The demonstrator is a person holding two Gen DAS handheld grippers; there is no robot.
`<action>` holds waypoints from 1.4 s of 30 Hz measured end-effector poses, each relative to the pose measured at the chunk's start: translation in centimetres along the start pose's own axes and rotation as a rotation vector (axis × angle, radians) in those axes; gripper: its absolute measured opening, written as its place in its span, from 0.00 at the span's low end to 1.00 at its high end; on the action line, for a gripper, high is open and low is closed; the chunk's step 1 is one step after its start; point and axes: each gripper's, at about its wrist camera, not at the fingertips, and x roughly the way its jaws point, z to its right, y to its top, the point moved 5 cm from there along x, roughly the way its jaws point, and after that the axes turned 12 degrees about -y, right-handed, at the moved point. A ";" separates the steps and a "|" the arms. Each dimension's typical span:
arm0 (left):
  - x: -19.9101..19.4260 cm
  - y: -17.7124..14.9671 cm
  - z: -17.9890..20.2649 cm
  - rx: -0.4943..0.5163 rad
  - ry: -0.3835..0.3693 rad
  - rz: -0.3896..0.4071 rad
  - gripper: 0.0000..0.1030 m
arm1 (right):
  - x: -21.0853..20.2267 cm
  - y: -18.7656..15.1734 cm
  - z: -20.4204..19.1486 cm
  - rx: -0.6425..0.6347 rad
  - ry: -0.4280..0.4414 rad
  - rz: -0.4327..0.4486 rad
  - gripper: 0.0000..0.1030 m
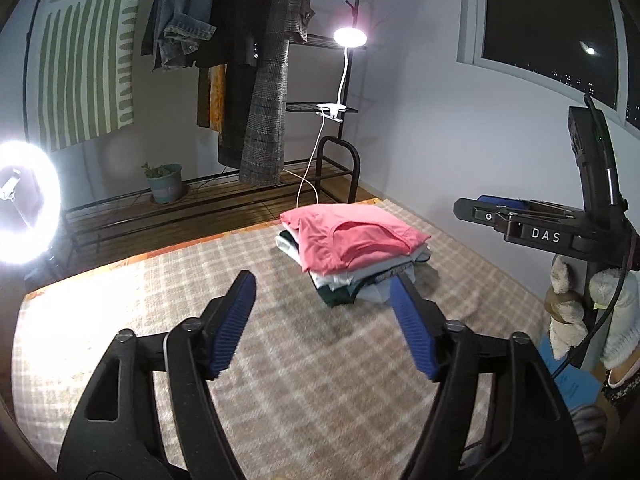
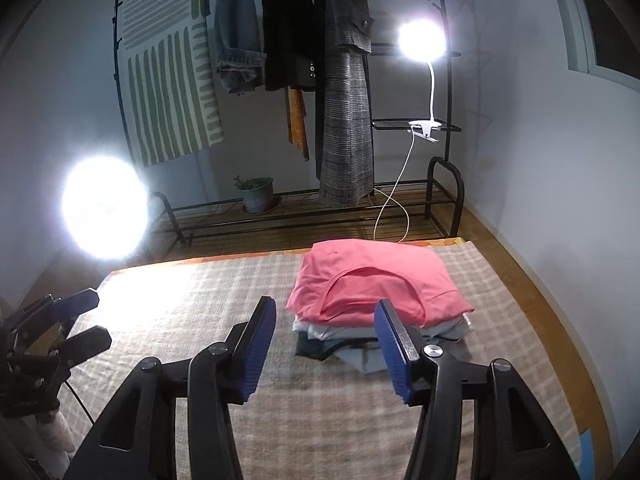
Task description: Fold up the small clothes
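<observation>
- Pink top folded flat, resting as top layer of a pile of clothes at far end of a checked blanket; stacked there, seemingly, to keep finished pieces together and out of the working area.
- Under the pink layer: pale, grey and dark green pieces, edges poking out unevenly (exact count not readable).
- Left gripper wide open, nothing between the blue pads, hovering above bare blanket short of the pile.
- Right gripper also open and empty, a little narrower than the left, pointing at the near edge of the pile without touching it.
- Both empty and clear of the pile: probably a garment just set down, hands free for the next piece.
- No unfolded garment visible on the blanket in either view, so impossible to say how much work remains.
- Ring light at the left and clip lamp on the rack both aimed toward the blanket, likely to light the folding area against the dark window.
- Coats and a denim jacket hanging on the rack, apart from the job.
- Only legible writing: "DAS" in white letters on the black body of the right gripper, seen from the left wrist view.
</observation>
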 end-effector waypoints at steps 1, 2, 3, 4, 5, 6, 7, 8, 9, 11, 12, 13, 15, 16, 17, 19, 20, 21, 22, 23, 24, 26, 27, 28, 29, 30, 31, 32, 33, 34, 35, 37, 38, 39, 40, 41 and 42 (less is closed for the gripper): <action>-0.2 -0.4 0.0 0.000 0.002 -0.001 0.77 | -0.2 -0.3 -0.3 0.000 -0.004 0.006 0.61; -0.4 -0.8 -0.1 -0.003 0.003 -0.001 0.78 | -0.4 -0.8 -0.6 0.002 -0.009 0.014 0.65; -0.6 -1.2 -0.2 -0.003 0.004 -0.001 0.79 | -0.6 -1.2 -0.8 0.006 -0.013 0.018 0.70; -0.8 -1.8 -0.2 0.004 0.011 -0.001 0.79 | -0.7 -1.6 -1.1 0.013 -0.015 0.025 0.74; -1.0 -2.1 -0.2 0.016 0.022 -0.003 0.80 | -0.7 -2.0 -1.4 0.017 -0.019 0.030 0.76; -1.0 -2.4 -0.2 0.025 0.031 -0.004 0.82 | -0.7 -2.2 -1.6 0.017 -0.023 0.031 0.79; -1.0 -2.8 -0.2 0.039 0.044 -0.005 0.86 | -0.6 -2.5 -1.9 0.020 -0.032 0.035 0.83; -1.1 -3.1 -0.3 0.051 0.053 -0.004 0.88 | -0.5 -2.7 -2.1 0.023 -0.039 0.040 0.84; -1.3 -3.4 -0.3 0.067 0.065 0.005 0.91 | -0.5 -2.9 -2.3 0.025 -0.045 0.045 0.88; -1.4 -3.9 -0.4 0.082 0.088 0.021 0.95 | -0.4 -3.5 -2.8 0.031 -0.055 0.053 0.95; -1.5 -4.2 -0.5 0.091 0.098 0.028 0.97 | -0.3 -3.7 -3.0 0.033 -0.061 0.058 0.99; -1.4 -4.5 -0.6 0.096 0.099 0.028 0.97 | -0.2 -3.8 -3.2 0.034 -0.068 0.066 1.00; -0.9 -5.1 -0.9 0.109 0.105 0.000 0.97 | -0.1 -4.1 -3.7 0.024 -0.082 0.078 1.00; -0.6 -5.2 -1.1 0.112 0.107 -0.014 0.98 | 0.1 -4.3 -3.9 0.019 -0.087 0.079 1.00; -0.4 -5.3 -1.2 0.115 0.109 -0.026 0.98 | 0.4 -4.4 -4.0 0.019 -0.088 0.078 1.00; -0.4 -5.7 -1.6 0.112 0.117 -0.028 0.98 | 0.9 -4.9 -4.0 0.032 -0.094 0.071 1.00; -0.4 -5.8 -1.7 0.107 0.121 -0.026 0.98 | 1.2 -5.1 -4.0 0.040 -0.100 0.068 1.00; -0.4 -5.9 -1.9 0.101 0.121 -0.027 0.99 | 1.4 -5.2 -3.9 0.046 -0.104 0.065 1.00; -0.4 -6.1 -2.1 0.092 0.121 -0.031 1.00 | 1.6 -5.3 -3.9 0.052 -0.108 0.064 1.00; -0.3 -6.3 -2.2 0.087 0.126 -0.036 1.00 | 1.7 -5.2 -3.8 0.058 -0.110 0.064 1.00; -0.3 -6.4 -2.3 0.088 0.132 -0.041 1.00 | 1.7 -5.2 -3.7 0.063 -0.111 0.065 1.00; -0.1 -6.6 -2.4 0.096 0.150 -0.050 1.00 | 1.9 -5.2 -3.4 0.080 -0.115 0.071 1.00; 0.1 -6.8 -2.4 0.101 0.165 -0.061 1.00 | 1.9 -5.2 -3.2 0.090 -0.118 0.073 1.00; 0.3 -6.9 -2.4 0.108 0.177 -0.071 1.00 | 2.1 -5.1 -3.1 0.095 -0.121 0.073 1.00; 0.4 -7.1 -2.3 0.116 0.181 -0.078 1.00 | 2.2 -5.1 -3.1 0.098 -0.123 0.072 1.00; 0.6 -7.2 -2.2 0.120 0.181 -0.083 1.00 | 2.3 -5.0 -3.1 0.100 -0.124 0.070 1.00; 0.7 -7.3 -2.2 0.121 0.179 -0.086 1.00 | 2.4 -5.1 -3.1 0.099 -0.122 0.068 1.00; 0.8 -7.4 -2.1 0.123 0.176 -0.090 1.00 | 2.5 -5.1 -3.1 0.098 -0.123 0.065 1.00; 0.9 -7.5 -2.0 0.125 0.175 -0.093 1.00 | 2.6 -5.1 -3.0 0.096 -0.124 0.063 1.00; 1.0 -7.5 -2.0 0.128 0.175 -0.096 1.00 | 2.7 -5.1 -3.0 0.094 -0.124 0.060 1.00; 1.1 -7.6 -1.9 0.130 0.176 -0.098 1.00 | 2.8 -5.2 -3.0 0.093 -0.123 0.057 1.00; 1.1 -7.6 -1.9 0.129 0.176 -0.100 1.00 | 2.8 -5.2 -3.0 0.093 -0.123 0.055 1.00; 1.2 -7.7 -1.9 0.126 0.174 -0.101 1.00 | 2.8 -5.2 -3.0 0.093 -0.126 0.057 1.00; 1.2 -7.7 -1.9 0.125 0.172 -0.101 1.00 | 2.9 -5.2 -3.0 0.092 -0.127 0.058 1.00; 1.2 -7.8 -2.0 0.123 0.172 -0.102 1.00 | 2.9 -5.2 -3.0 0.091 -0.128 0.060 1.00; 1.2 -7.9 -2.0 0.122 0.172 -0.102 1.00 | 2.9 -5.2 -2.9 0.092 -0.130 0.060 1.00; 1.2 -7.8 -2.0 0.124 0.170 -0.102 1.00 | 2.9 -5.2 -2.9 0.093 -0.130 0.061 1.00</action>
